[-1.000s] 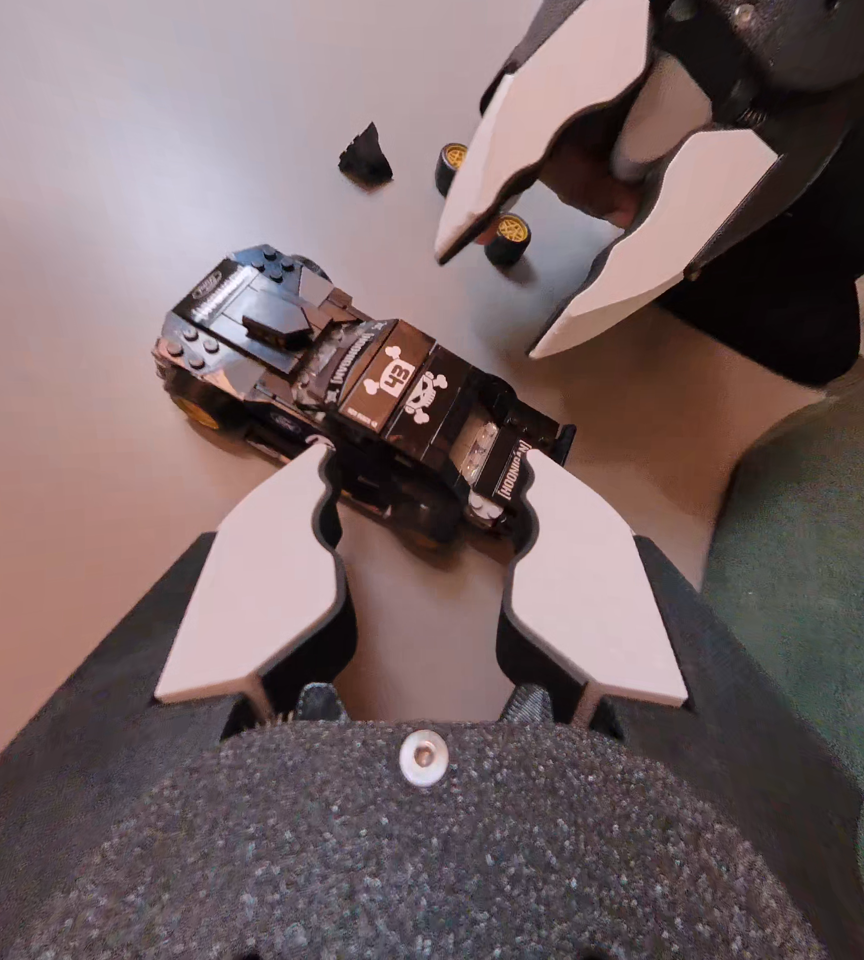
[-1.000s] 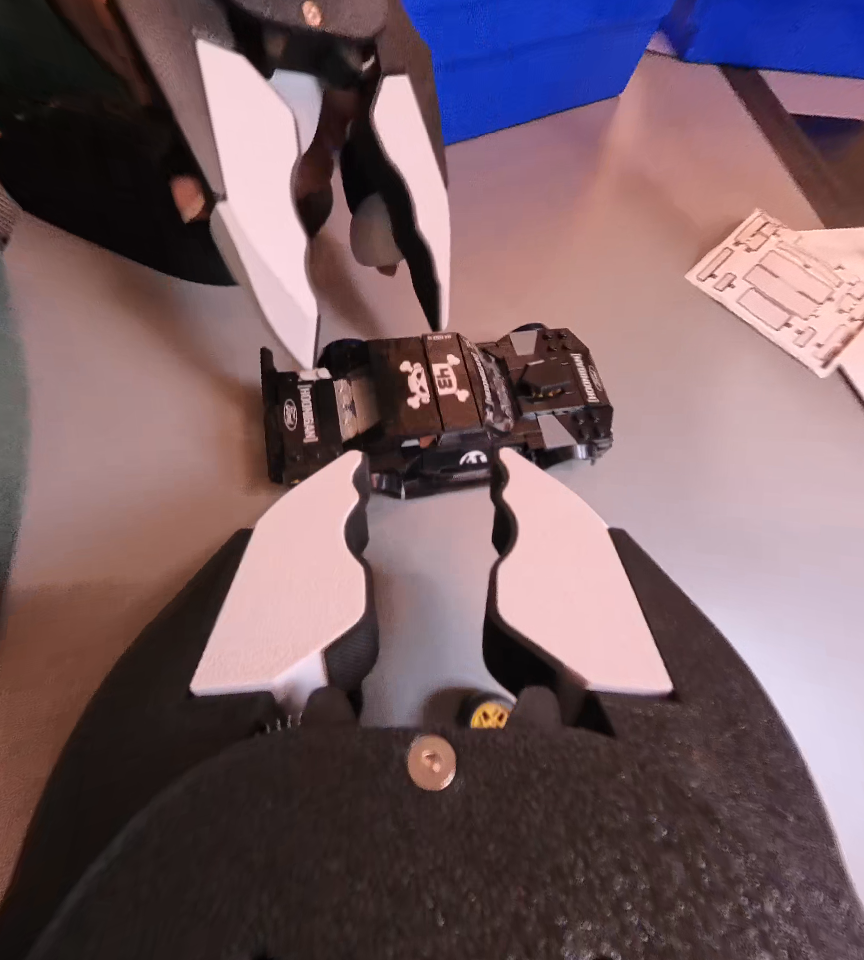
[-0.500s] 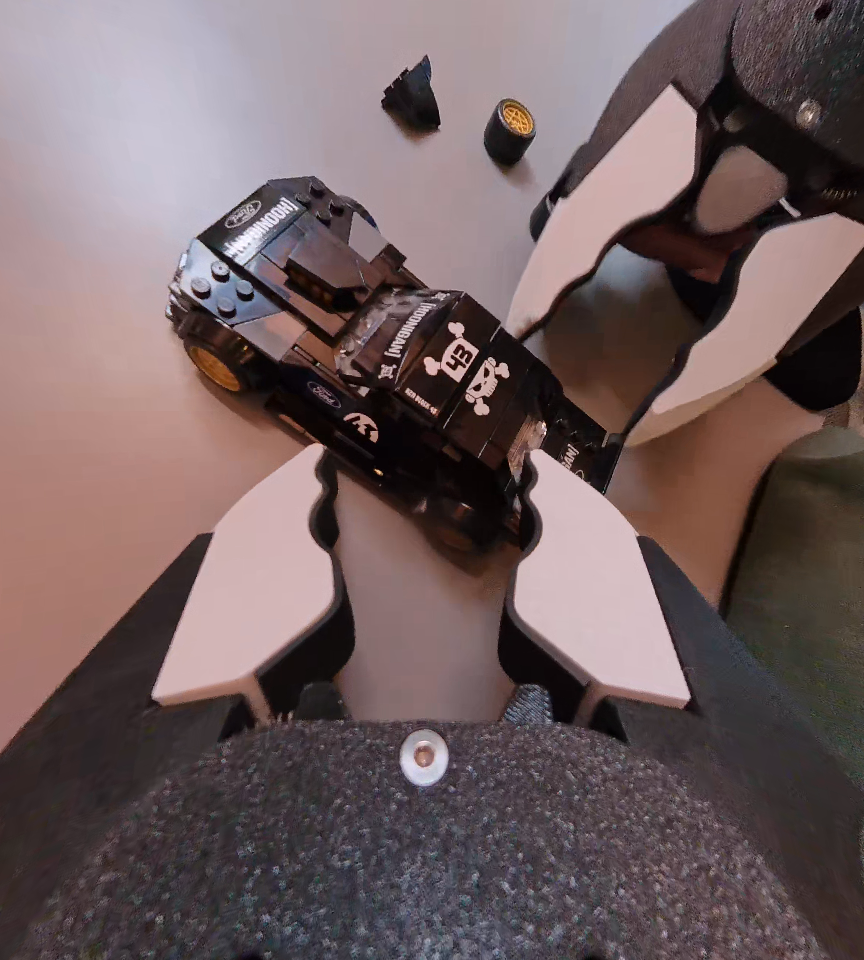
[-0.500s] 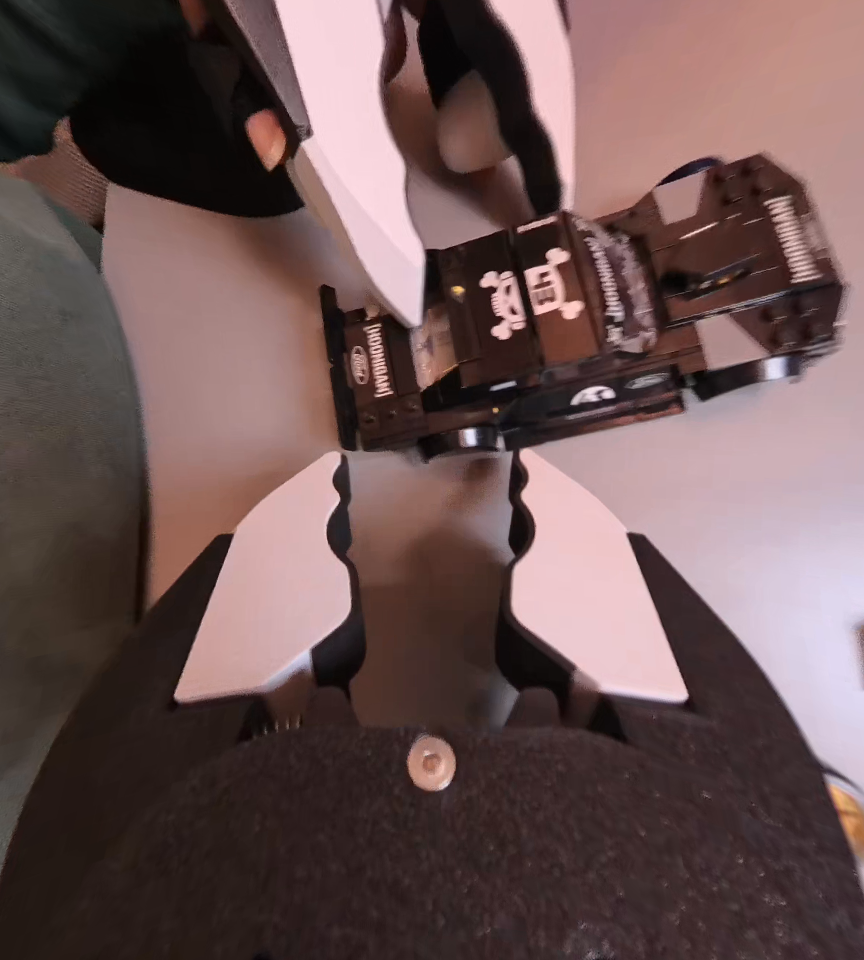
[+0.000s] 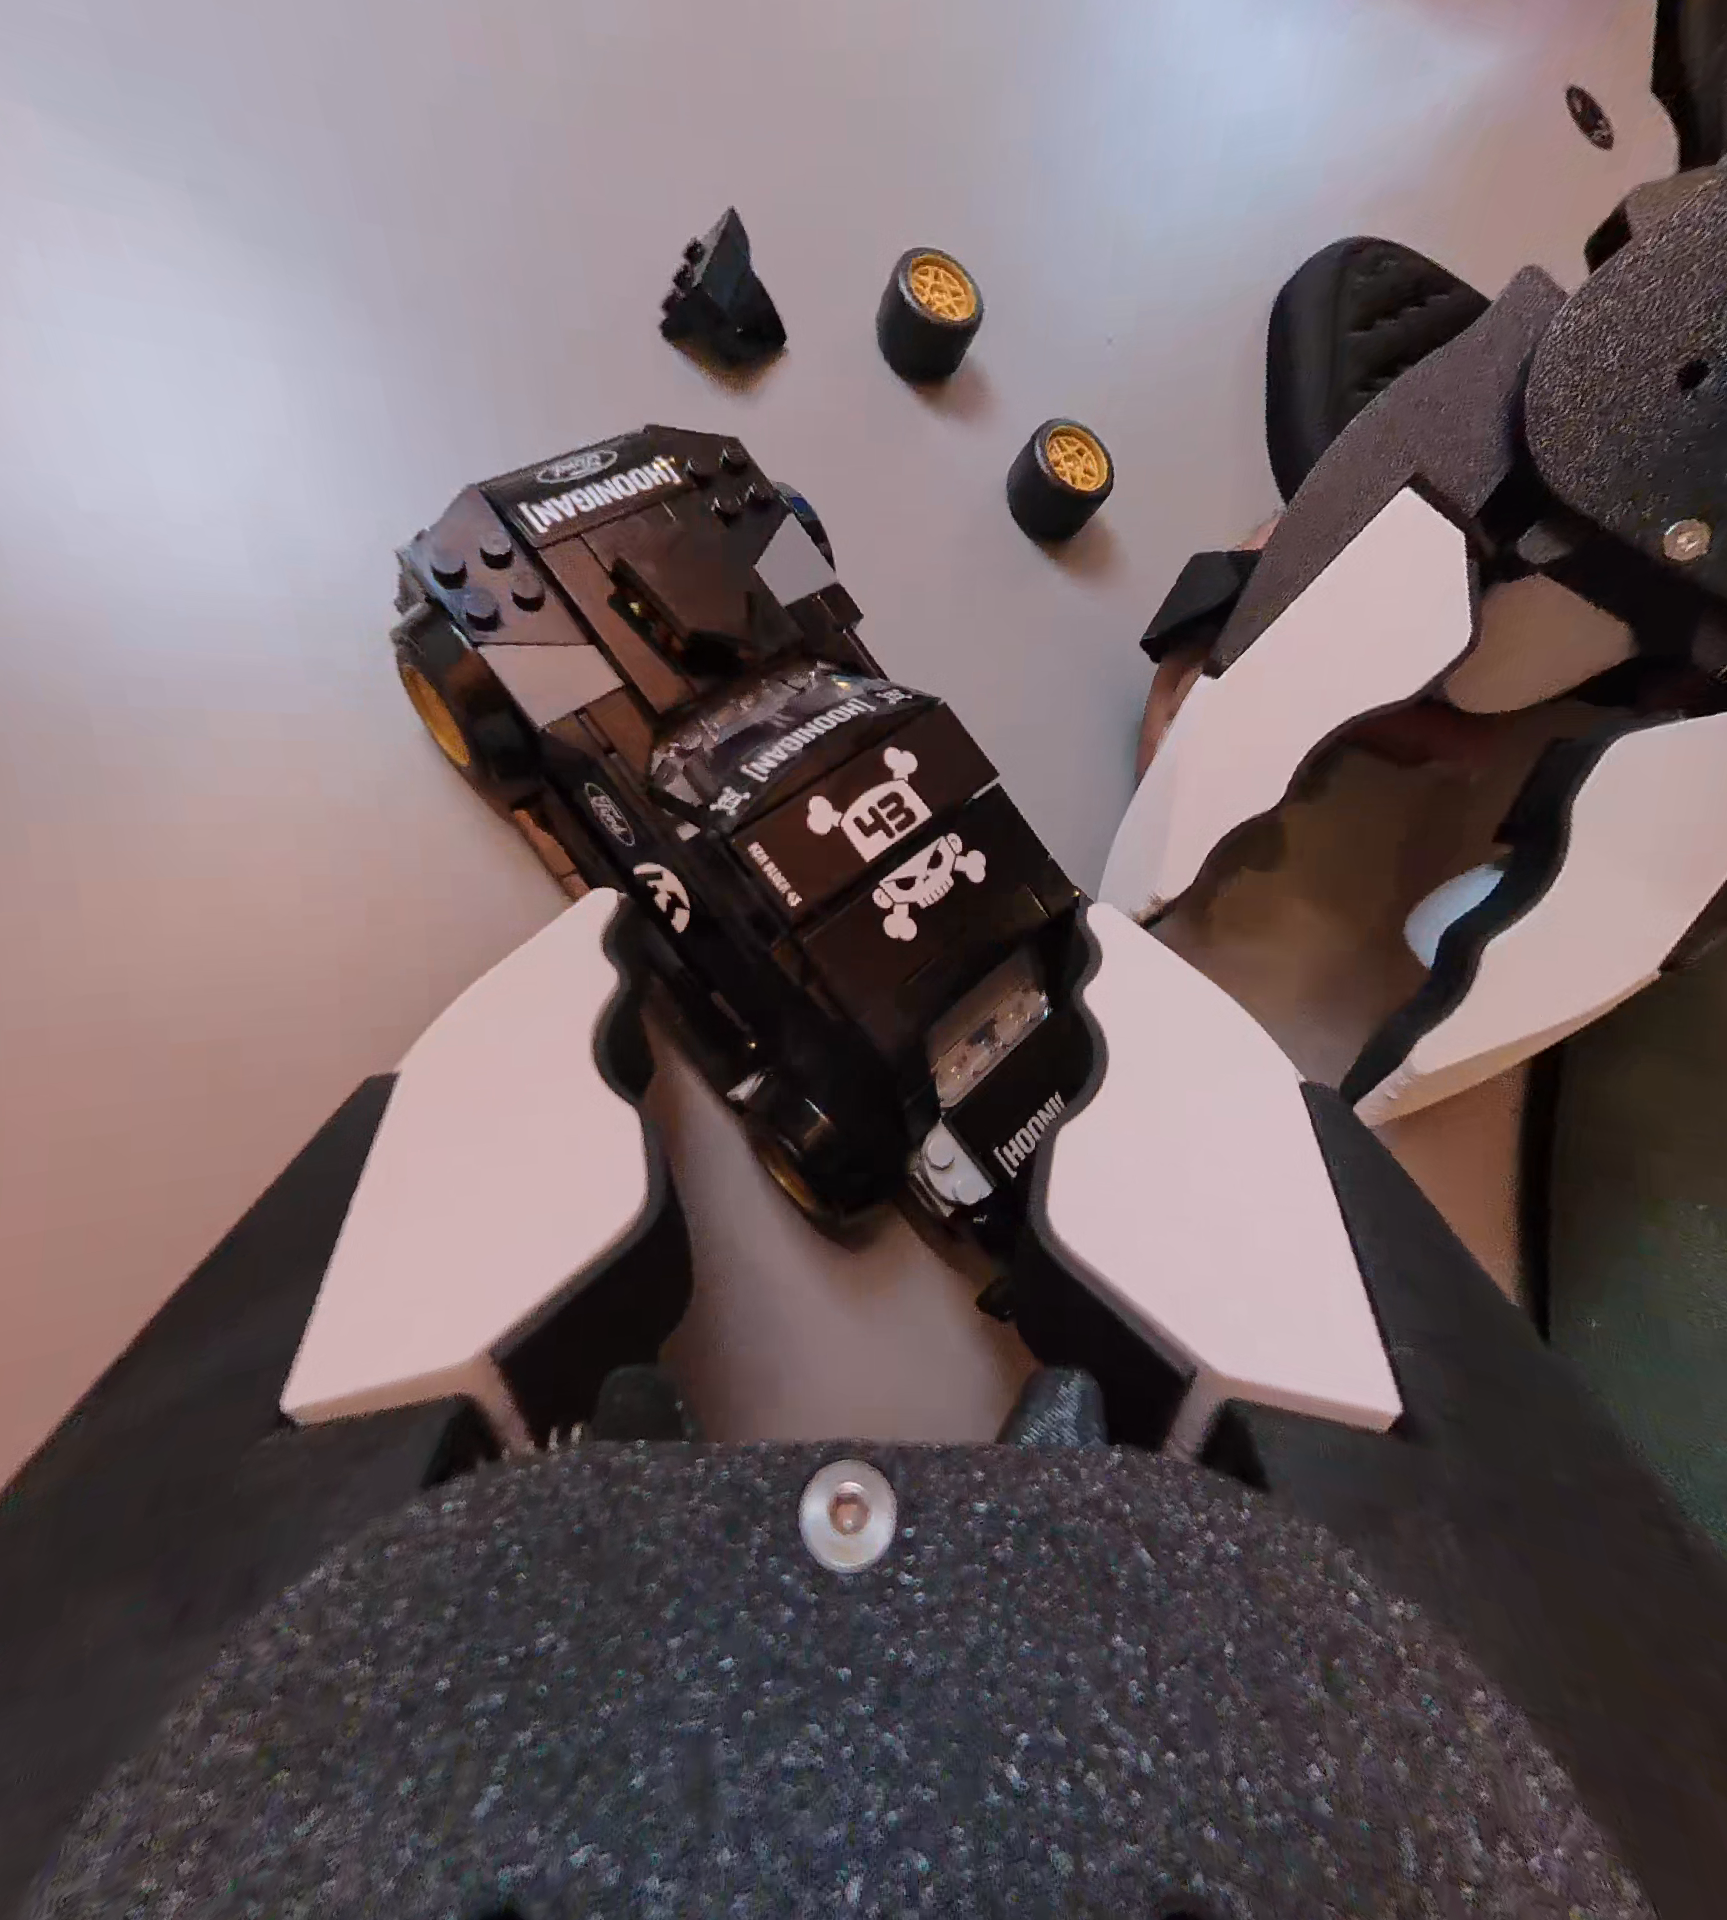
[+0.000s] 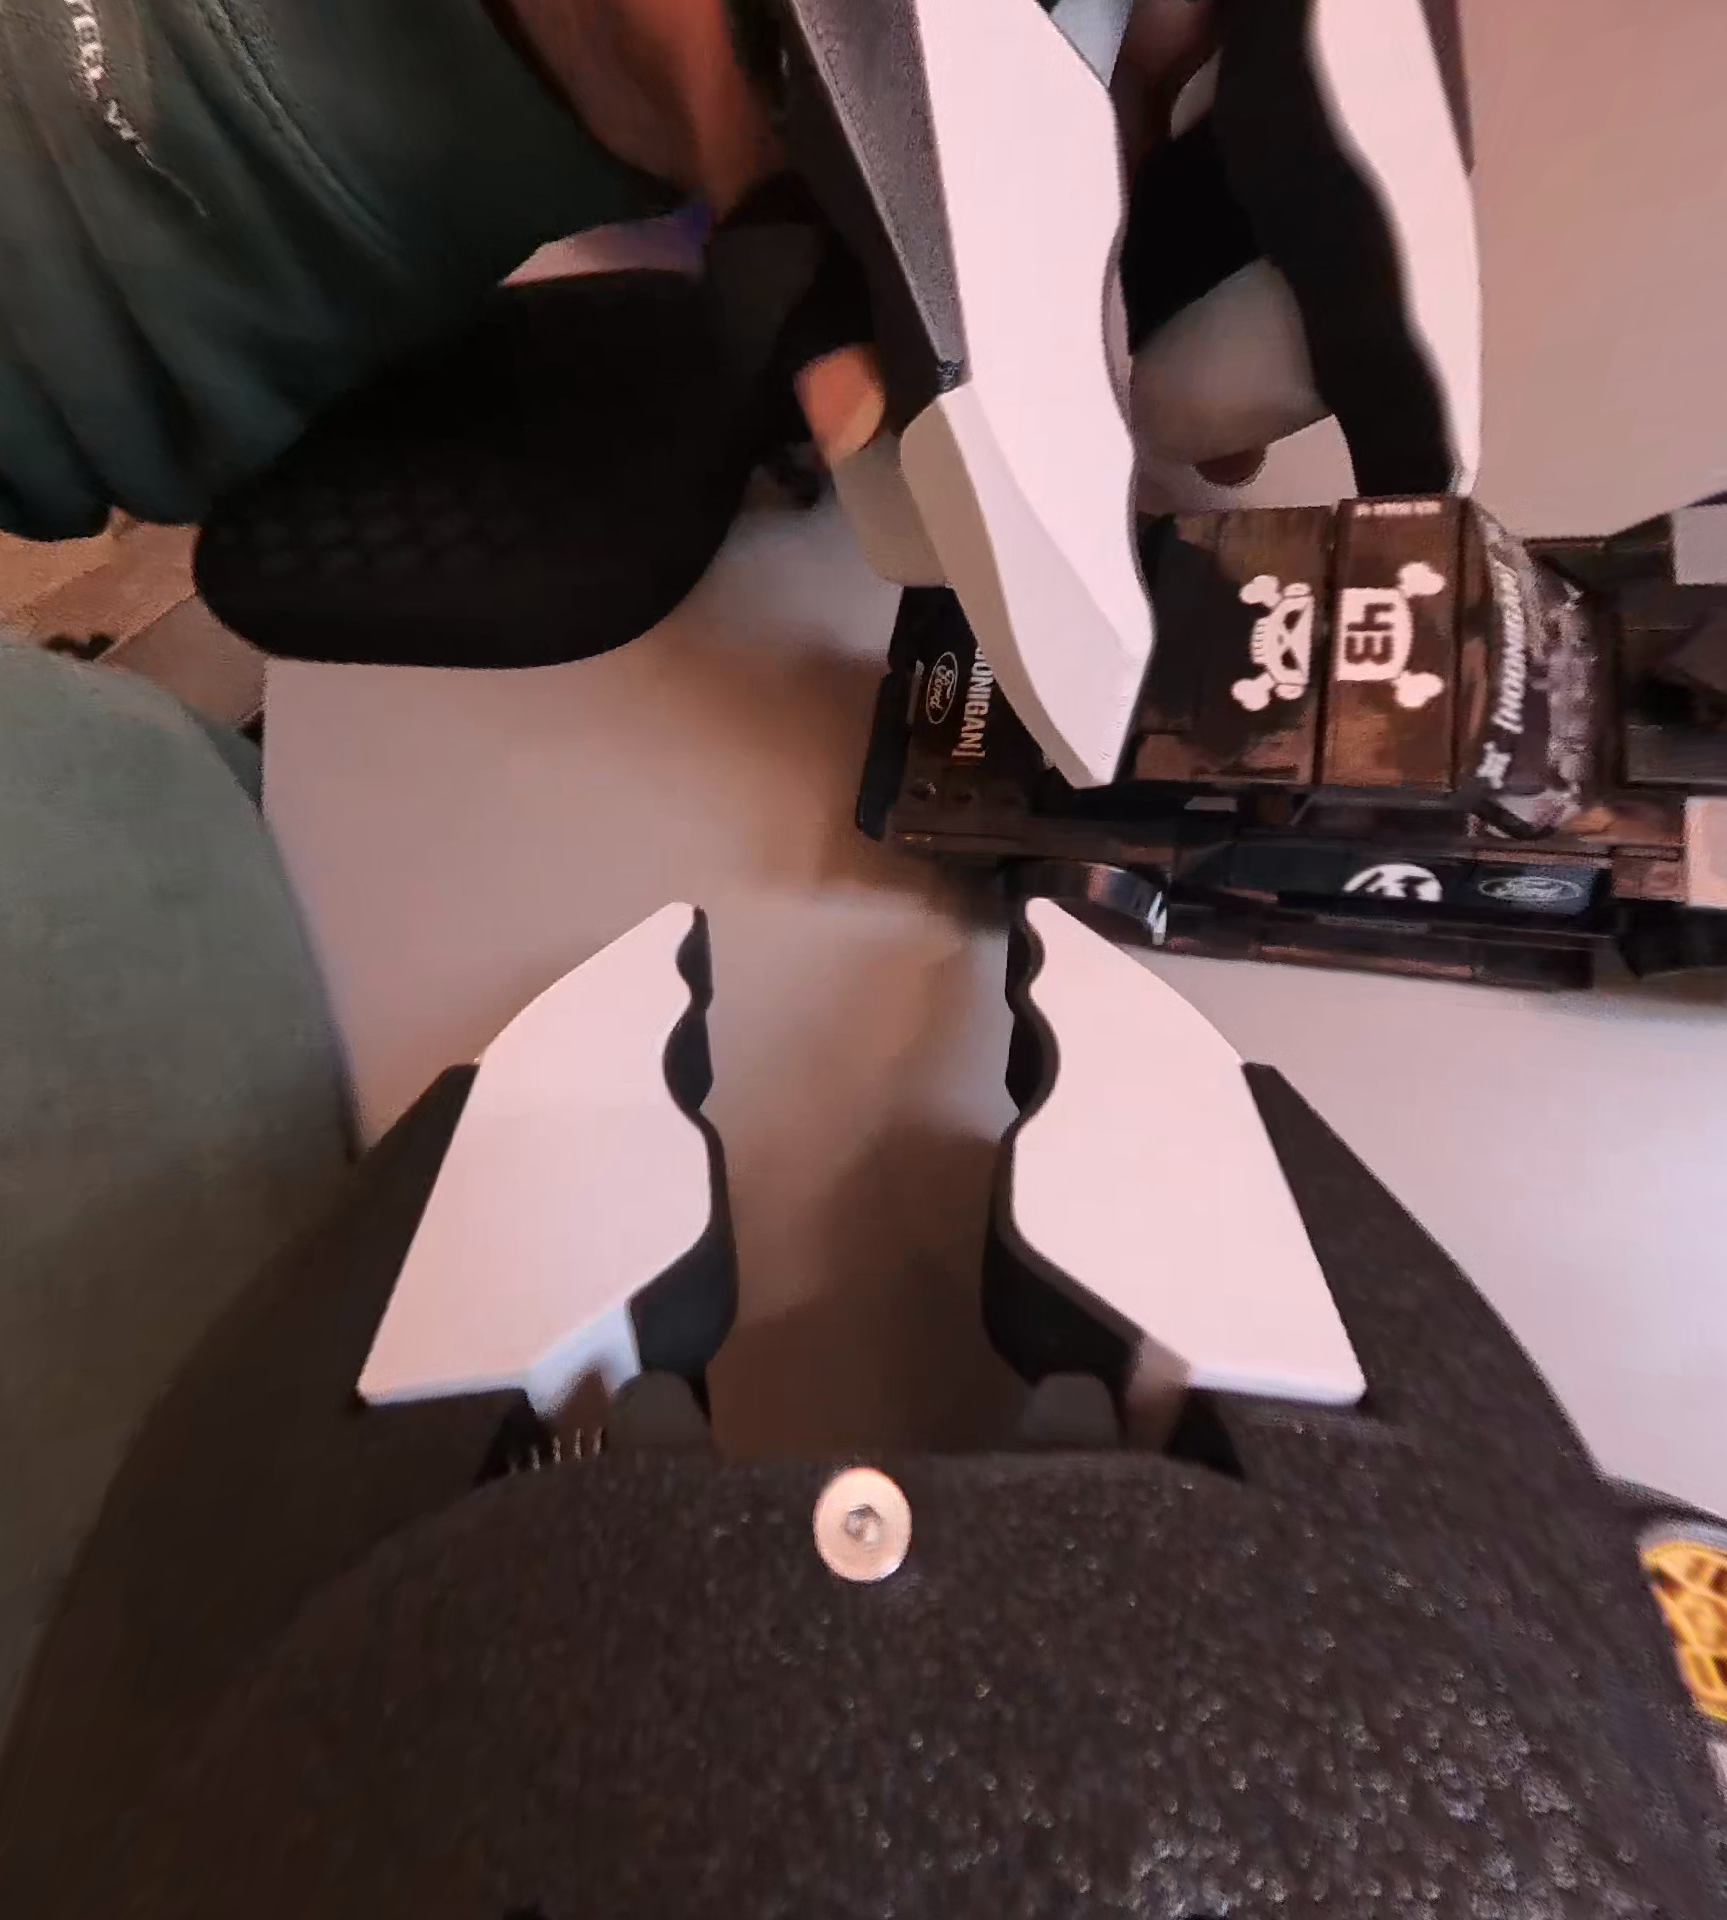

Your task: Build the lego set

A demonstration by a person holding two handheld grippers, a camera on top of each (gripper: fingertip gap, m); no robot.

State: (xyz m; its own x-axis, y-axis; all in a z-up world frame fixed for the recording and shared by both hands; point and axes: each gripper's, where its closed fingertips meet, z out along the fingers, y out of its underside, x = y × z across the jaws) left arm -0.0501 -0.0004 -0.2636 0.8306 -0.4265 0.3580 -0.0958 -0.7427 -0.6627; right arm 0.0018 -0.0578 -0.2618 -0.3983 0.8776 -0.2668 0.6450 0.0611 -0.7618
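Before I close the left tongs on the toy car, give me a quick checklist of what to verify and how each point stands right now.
1. Left tongs open around the rear of the toy car: ok.
2. Fingers actually touching the car's sides: cannot tell.
3. Car resting flat on the table: cannot tell, it looks tilted.
4. Right tongs open, empty and clear of the car: ok.
5. Two loose wheels and the small black piece out of the way: ok.
6. All wheels fitted: not ok, two lie loose.
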